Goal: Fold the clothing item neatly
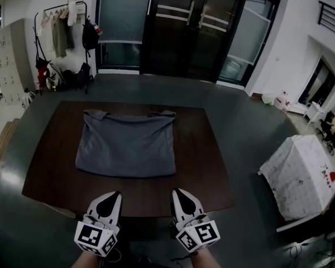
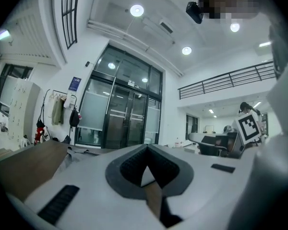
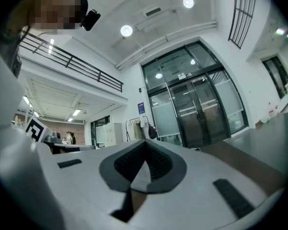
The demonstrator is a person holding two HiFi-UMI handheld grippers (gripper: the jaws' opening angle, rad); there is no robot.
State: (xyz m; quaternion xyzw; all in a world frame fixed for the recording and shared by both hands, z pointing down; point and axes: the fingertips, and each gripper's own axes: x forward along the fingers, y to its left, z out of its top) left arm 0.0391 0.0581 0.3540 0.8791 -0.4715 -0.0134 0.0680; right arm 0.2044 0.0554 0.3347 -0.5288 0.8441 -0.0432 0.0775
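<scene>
**Head view.** We look steeply down on a dark brown table [image 1: 212,166]. The grey clothing item [image 1: 127,144] lies flat on its middle, reaching toward the far edge, with a small bunched corner at each far end. We see the left gripper [image 1: 115,197] and the right gripper [image 1: 179,196] side by side over the near edge of the table, both well apart from the garment. Each claw is drawn to a single closed tip, and we find nothing in either. Each gripper carries its marker cube [image 1: 95,237] nearest the camera. Beyond the table we note dark glass doors [image 1: 195,27], a coat rack [image 1: 58,29] hung with clothes at far left, and a white-draped object [image 1: 300,175] on the floor at right.

**Left gripper view.** We look level along the left gripper [image 2: 146,150]. Its two jaws meet in a closed point, the ribbed pads pressed together with no cloth between them. At left we see the brown table [image 2: 19,169] and, beyond it, an edge of the clothing item [image 2: 79,152] lying on the tabletop, clear of the claw. The other gripper's marker cube [image 2: 248,127] shows at right, and the glass doors [image 2: 125,123] stand straight ahead.

**Right gripper view.** We see the right gripper [image 3: 145,146] likewise pinched fully closed on nothing. A strip of the table [image 3: 249,164] shows at right and the glass doors [image 3: 201,111] stand behind it. We cannot make out the garment here.
</scene>
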